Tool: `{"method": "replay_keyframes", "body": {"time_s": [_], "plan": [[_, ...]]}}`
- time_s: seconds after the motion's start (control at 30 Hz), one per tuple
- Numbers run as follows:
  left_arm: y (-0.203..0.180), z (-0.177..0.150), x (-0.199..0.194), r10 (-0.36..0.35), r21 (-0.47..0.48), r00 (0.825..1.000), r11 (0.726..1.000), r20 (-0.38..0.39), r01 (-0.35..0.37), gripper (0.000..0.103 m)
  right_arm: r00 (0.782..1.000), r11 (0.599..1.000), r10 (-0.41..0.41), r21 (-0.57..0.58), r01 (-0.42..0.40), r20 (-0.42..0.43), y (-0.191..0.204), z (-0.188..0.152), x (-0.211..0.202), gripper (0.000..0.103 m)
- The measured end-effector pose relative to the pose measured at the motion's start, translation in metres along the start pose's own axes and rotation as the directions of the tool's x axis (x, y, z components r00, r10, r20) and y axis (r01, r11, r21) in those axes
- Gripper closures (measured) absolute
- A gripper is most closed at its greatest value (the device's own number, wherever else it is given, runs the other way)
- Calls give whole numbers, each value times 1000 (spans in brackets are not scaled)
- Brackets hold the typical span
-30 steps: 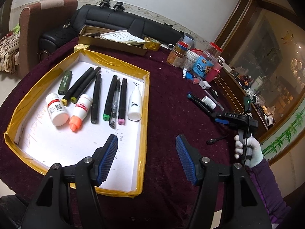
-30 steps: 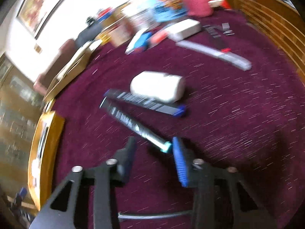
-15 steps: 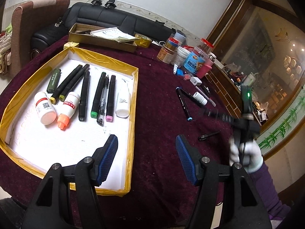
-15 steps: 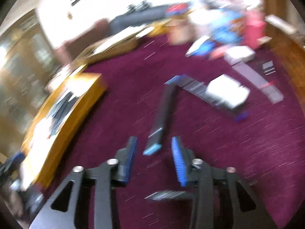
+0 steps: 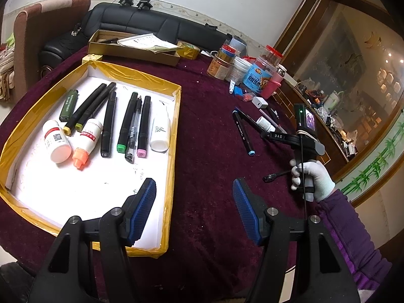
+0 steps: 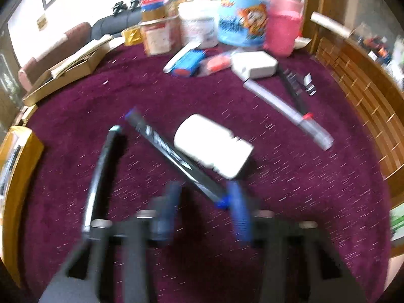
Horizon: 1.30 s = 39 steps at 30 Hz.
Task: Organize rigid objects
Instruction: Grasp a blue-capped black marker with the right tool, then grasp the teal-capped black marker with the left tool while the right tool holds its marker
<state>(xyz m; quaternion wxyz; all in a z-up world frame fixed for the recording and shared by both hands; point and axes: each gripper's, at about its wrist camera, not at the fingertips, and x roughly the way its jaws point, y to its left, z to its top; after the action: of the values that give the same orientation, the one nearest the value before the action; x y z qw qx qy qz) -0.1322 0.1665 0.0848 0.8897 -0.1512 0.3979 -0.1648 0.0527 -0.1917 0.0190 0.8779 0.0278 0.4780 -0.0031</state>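
**Right tongs closing around a marker's blue tip, left tongs idle by the tray**

The right gripper [image 6: 204,214] has just been narrowing its jaws; the blue-capped end of the black marker [image 6: 176,156] lies between the blurred fingers, close against the right one, but the pads do not visibly press it, so nothing is held. Just beyond the tips a white bottle [image 6: 214,146] lies on its side touching that marker. To the left lies a second marker [image 6: 101,166] with a light-blue cap. Farther ahead stand the jars [image 6: 240,17].

The left gripper [image 5: 194,209] hangs open and empty over the maroon cloth [image 5: 207,176], its left finger above the yellow-edged tray [image 5: 171,166]. Ahead in the tray lie sorted markers [image 5: 126,121] and small bottles [image 5: 56,141]. To its right a gloved hand [image 5: 313,176] grips the other handle
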Motion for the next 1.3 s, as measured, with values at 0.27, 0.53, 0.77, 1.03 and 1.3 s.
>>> {"method": "replay_keyframes", "body": {"time_s": [0.27, 0.53, 0.77, 1.03, 1.3], "plan": [[-11, 4, 12, -6, 34, 1000, 999, -16, 7, 41, 981, 981, 155, -95, -167, -120, 41, -47, -26, 91], [-24, 1, 29, -7, 49, 998, 999, -55, 10, 41, 984, 983, 178, -43, -179, -27, 36, -51, -48, 56], [-32, 0, 33, 30, 72, 998, 997, -63, -25, 41, 993, 991, 117, -60, -118, -15, 61, -39, -22, 81], [-57, 23, 61, 7, 101, 995, 995, -98, 3, 41, 987, 981, 144, 123, -153, 77, 18, -28, -9, 90], [-105, 53, 139, -13, 138, 986, 990, -164, 36, 41, 956, 923, 266, 254, -289, 123, -11, -34, -8, 90]]}}
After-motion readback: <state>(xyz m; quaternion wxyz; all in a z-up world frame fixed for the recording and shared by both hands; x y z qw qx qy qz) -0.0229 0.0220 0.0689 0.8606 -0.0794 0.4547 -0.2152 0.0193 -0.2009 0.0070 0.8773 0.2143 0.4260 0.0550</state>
